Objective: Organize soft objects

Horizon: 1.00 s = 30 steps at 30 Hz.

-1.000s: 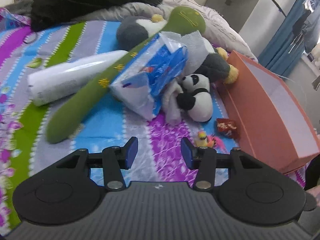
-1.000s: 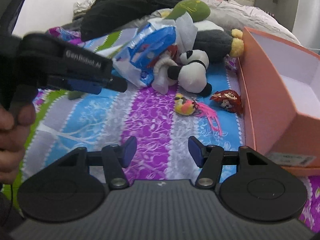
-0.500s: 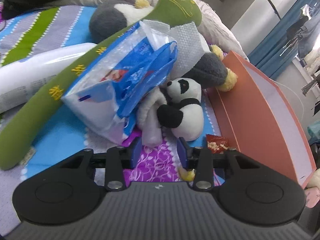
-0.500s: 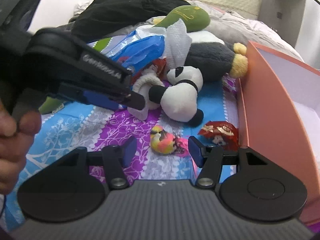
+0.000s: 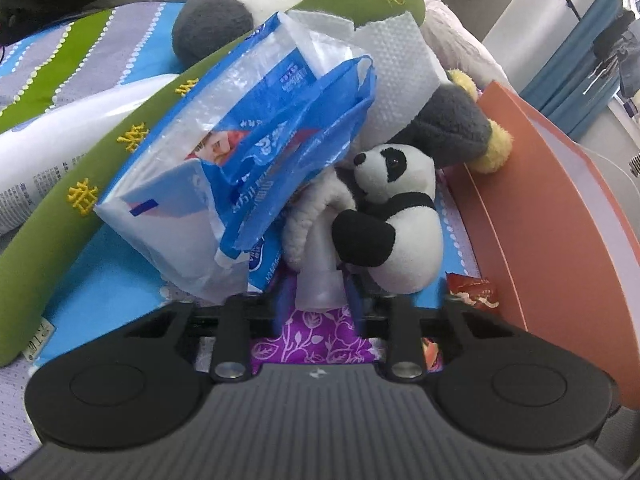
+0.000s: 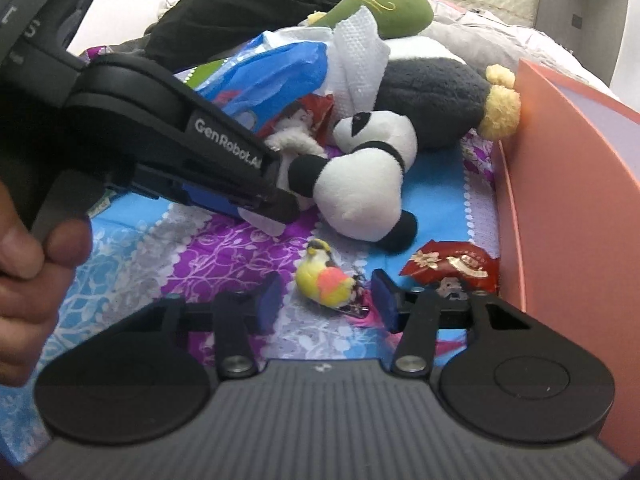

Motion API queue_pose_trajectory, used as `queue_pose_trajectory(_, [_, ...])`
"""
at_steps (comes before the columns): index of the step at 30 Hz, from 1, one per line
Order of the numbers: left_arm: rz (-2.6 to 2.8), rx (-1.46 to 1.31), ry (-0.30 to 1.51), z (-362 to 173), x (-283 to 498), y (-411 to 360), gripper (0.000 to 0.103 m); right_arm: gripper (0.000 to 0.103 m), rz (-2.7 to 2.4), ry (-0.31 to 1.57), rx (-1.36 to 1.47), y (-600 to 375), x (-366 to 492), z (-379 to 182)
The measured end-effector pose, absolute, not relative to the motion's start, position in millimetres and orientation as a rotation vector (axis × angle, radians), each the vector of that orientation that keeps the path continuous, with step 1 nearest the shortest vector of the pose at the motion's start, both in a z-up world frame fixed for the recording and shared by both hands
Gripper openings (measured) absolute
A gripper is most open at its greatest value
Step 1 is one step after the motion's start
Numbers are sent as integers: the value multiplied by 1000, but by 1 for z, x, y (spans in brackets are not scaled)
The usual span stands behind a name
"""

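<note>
A pile of soft things lies on the bedspread: a panda plush (image 5: pixel 394 220) (image 6: pixel 368 168), a white fluffy cloth toy (image 5: pixel 316 232), a blue tissue pack (image 5: pixel 240 168), a long green plush (image 5: pixel 72 196) and a grey plush (image 5: pixel 448 128). My left gripper (image 5: pixel 318 300) is open, its jaws on either side of the white toy's lower end; it also shows in the right wrist view (image 6: pixel 276 204). My right gripper (image 6: pixel 326 300) is open around a small yellow bird toy (image 6: pixel 324 280).
An open orange box (image 5: pixel 552 200) (image 6: pixel 568 200) stands along the right. A red wrapper (image 6: pixel 452 264) lies by its wall. A white plastic roll (image 5: pixel 60 152) lies at left, black clothing (image 6: pixel 240 4) at the back.
Both grippers moved forward. The left one reached the white toy beside the panda and its jaws narrowed. The right one came up to the yellow bird toy, which now sits between its jaws.
</note>
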<state>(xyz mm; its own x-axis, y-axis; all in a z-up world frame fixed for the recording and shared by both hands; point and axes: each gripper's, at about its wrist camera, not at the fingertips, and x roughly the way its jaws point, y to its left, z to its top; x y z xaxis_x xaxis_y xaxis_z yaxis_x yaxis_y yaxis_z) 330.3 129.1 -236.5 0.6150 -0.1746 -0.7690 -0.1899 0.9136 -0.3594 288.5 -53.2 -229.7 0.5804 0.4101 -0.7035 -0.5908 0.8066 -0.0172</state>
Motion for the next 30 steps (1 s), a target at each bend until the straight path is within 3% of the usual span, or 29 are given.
queue_pose_trajectory(7, [26,-428,900,-228,322,123,22,38,601,732,-261,-57,281,-220])
queue_pose_trajectory(30, [0,-513,915,-196,207,111,21,38,582,787,-188,-89,216,-189])
